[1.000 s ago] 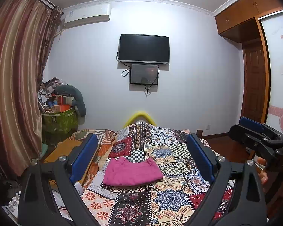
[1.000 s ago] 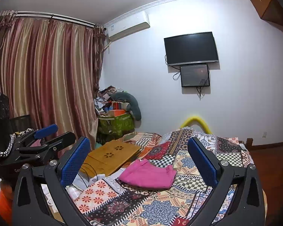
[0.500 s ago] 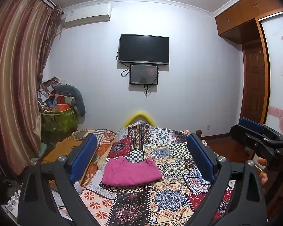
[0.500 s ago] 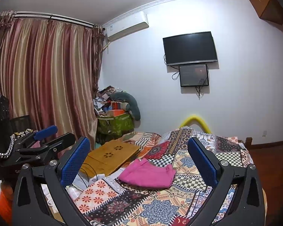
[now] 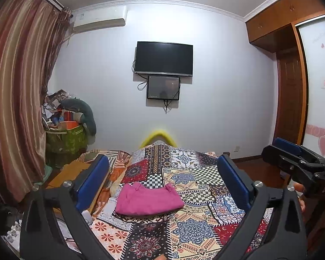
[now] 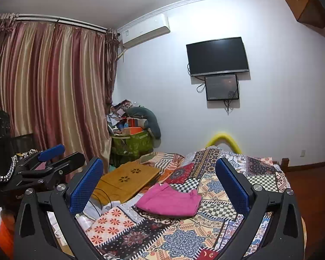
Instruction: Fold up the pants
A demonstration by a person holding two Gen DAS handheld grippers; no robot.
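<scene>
the left gripper (image 5: pixel 163 178) hangs above the near end of the bed, well back from the garment. its jaws are opening toward their widest spread, and nothing lies between the blue pads (image 5: pixel 93 182); the change from a second ago is a small widening only. the right gripper (image 6: pixel 159 183) hangs alongside with its jaws spread wide and empty. compared with the frames of a second ago, both views are framed the same, so neither tool has shifted or tilted.

beyond the fingertips, the pink pants (image 5: pixel 148 200) lie on the patchwork bedspread (image 5: pixel 197 234) as a compact, roughly rectangular bundle with layered edges. the bundle sits toward the left side of the bed, apart from both grippers, and its outline matches the earlier frames: it has not been disturbed.

just left of the pants, a wooden lap tray (image 6: pixel 127 178) rests on the bed edge, with a cable beside it. farther off, a green basket (image 6: pixel 131 144) piled with clutter stands against the striped curtain (image 6: pixel 54 91). on the far wall hang a television (image 5: pixel 163 58) and a smaller screen (image 5: pixel 163 87) below it.

judgement: with the garment folded down small, both tools clear of it and the last jaw releasing to full width, the task appears complete or at its final release. no further fold looks necessary.
</scene>
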